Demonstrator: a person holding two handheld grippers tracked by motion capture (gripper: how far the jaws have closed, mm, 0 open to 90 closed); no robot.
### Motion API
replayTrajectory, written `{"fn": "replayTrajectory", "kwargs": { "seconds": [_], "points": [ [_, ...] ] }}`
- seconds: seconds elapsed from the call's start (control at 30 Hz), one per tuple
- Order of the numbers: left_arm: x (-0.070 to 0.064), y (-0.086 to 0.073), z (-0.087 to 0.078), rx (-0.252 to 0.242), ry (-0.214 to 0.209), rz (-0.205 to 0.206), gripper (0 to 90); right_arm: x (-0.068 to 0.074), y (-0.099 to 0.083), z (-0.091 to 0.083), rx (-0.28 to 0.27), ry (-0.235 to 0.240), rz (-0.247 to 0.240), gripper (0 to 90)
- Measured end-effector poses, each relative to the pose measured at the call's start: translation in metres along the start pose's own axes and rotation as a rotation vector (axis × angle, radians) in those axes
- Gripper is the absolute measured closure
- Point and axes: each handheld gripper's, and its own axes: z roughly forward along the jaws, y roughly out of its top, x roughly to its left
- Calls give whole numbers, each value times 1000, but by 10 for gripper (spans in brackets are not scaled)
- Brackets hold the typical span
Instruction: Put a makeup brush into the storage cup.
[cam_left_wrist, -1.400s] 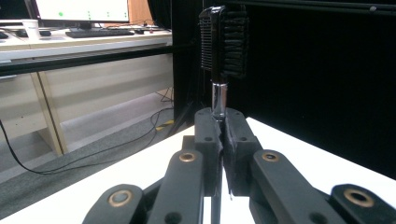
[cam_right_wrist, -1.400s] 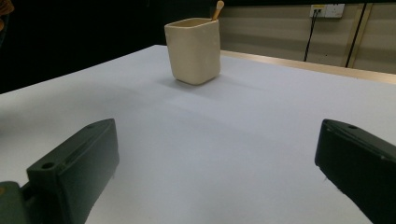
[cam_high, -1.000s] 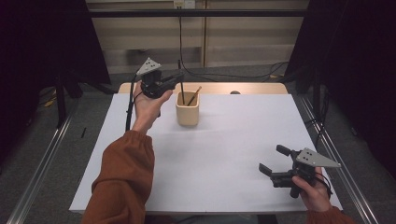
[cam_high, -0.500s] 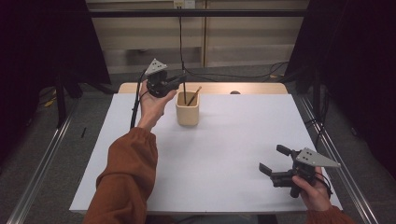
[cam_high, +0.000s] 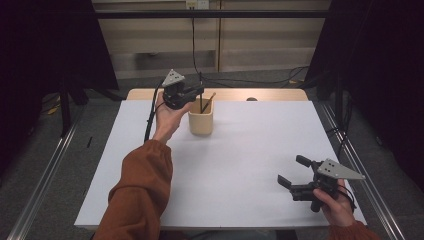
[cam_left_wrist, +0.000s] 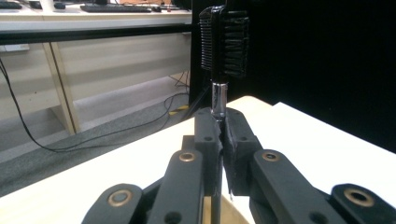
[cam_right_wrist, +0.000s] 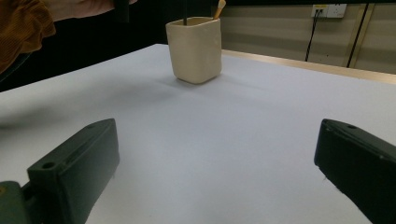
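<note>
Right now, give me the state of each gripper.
Left gripper: shut on the black brush, held above the cream cup.
Right gripper: open, holding nothing, low over the white table.

A white table (cam_high: 240, 165) with a wooden far edge stands on grey carpet (cam_high: 100, 125). Beyond it runs a beige panelled wall (cam_high: 260, 50) bearing a socket (cam_high: 196, 4), black cables (cam_high: 240, 82) trailing below. Dark curtains (cam_high: 380, 75) hang at both sides.
</note>
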Motion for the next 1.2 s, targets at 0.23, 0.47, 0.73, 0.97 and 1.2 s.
{"fn": "replayTrajectory", "kwargs": {
  "seconds": [0.23, 0.47, 0.73, 0.97, 1.2],
  "points": [
    [6, -7, -1, 19, 13, -2, 856, 0, 0, 0, -2, 3, 1, 0],
    [6, -14, -1, 29, 19, 1, 854, 0, 0, 0, 1, 3, 1, 0],
    [12, -24, -1, 38, 25, -13, 853, 0, 0, 1, 2, 3, 3, 0],
    [12, -28, 0, 39, 30, -19, 748, -1, 0, 0, -3, 6, 4, 0],
    [12, -30, 3, 42, 77, -34, 376, -1, 0, 0, -4, 6, 6, 0]
  ]
}}
